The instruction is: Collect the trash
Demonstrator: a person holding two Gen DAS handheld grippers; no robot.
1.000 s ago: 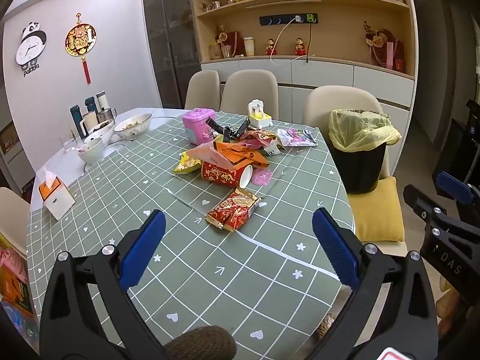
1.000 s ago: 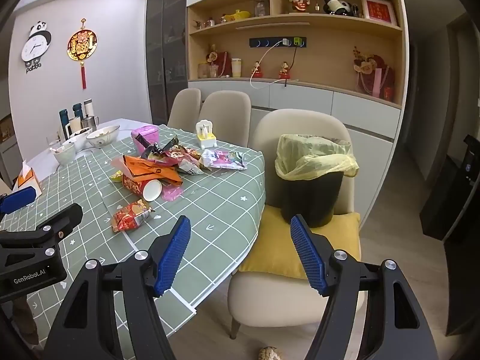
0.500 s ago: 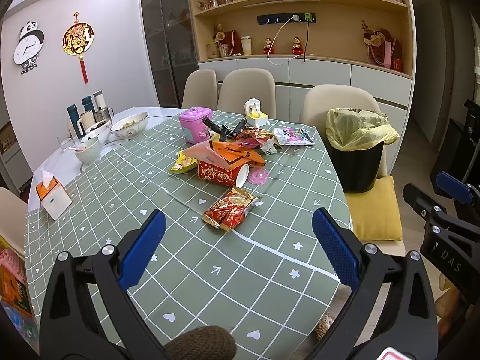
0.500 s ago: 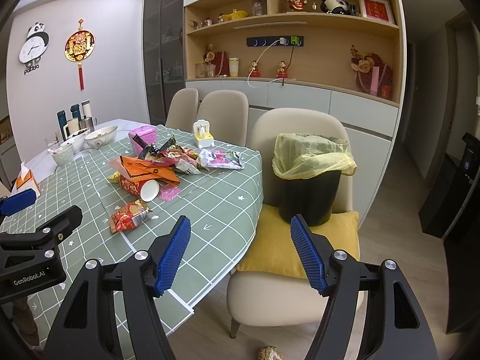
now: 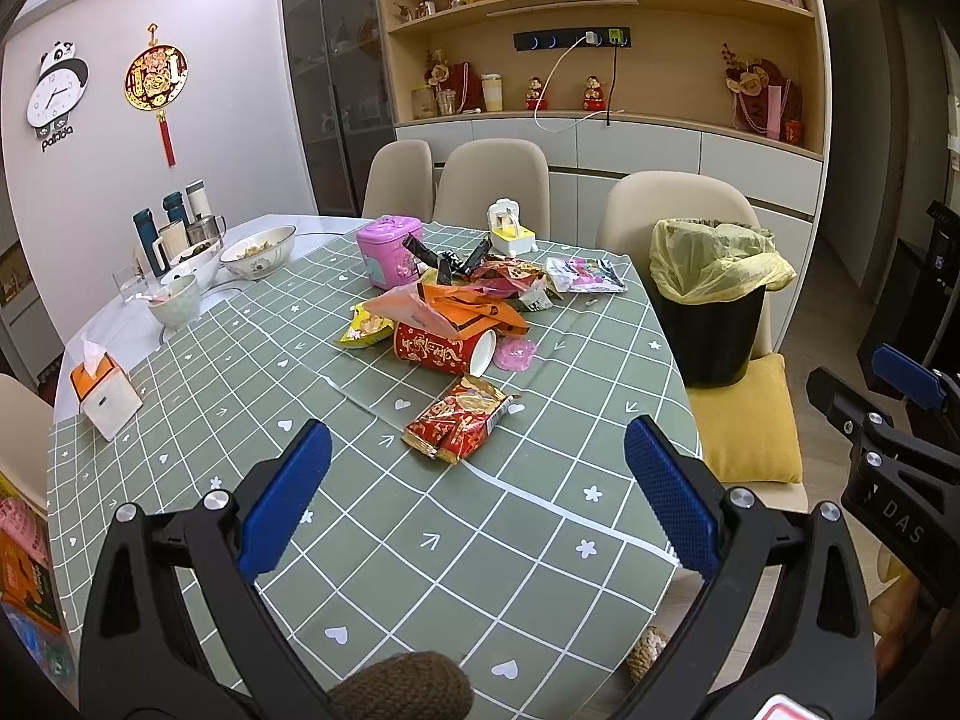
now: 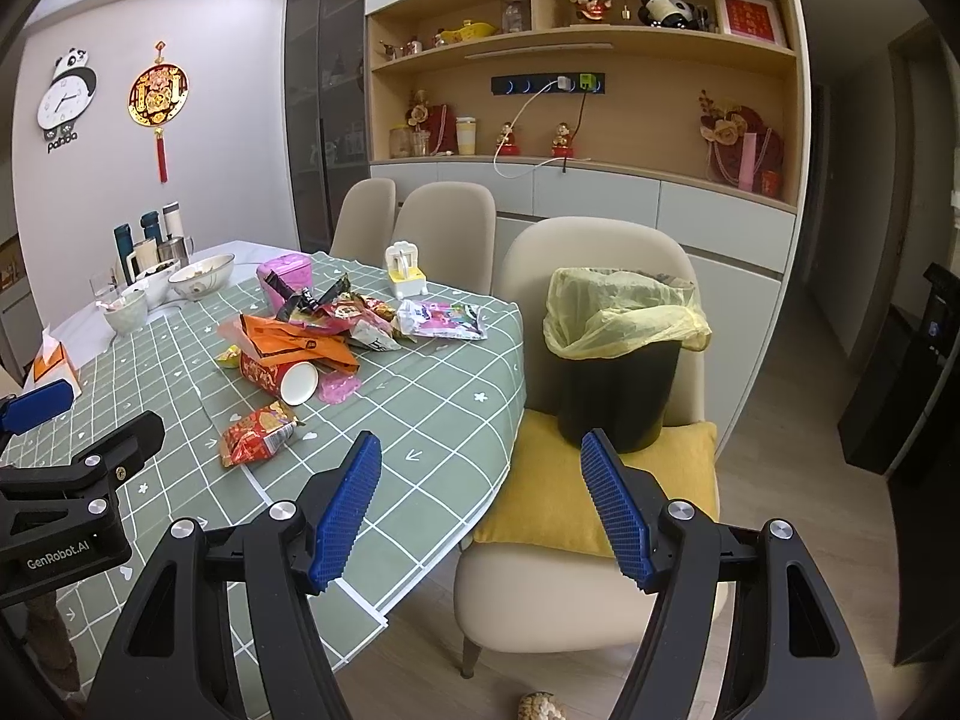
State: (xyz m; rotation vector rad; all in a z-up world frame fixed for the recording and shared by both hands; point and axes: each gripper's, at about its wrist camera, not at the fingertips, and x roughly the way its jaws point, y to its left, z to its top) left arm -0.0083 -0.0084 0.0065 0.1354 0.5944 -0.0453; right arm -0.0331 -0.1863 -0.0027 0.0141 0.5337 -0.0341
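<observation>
left gripper [image 5: 477, 483] jaws spread above red snack wrapper [image 5: 457, 423]; right gripper [image 6: 480, 501] spread, seemingly facing bin [image 6: 618, 354].

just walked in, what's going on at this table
A person holds two grippers above a table strewn with snack trash. The left gripper and right gripper are both open and empty. The nearest piece, a red wrapper, lies untouched. A lined bin waits on the chair.
</observation>
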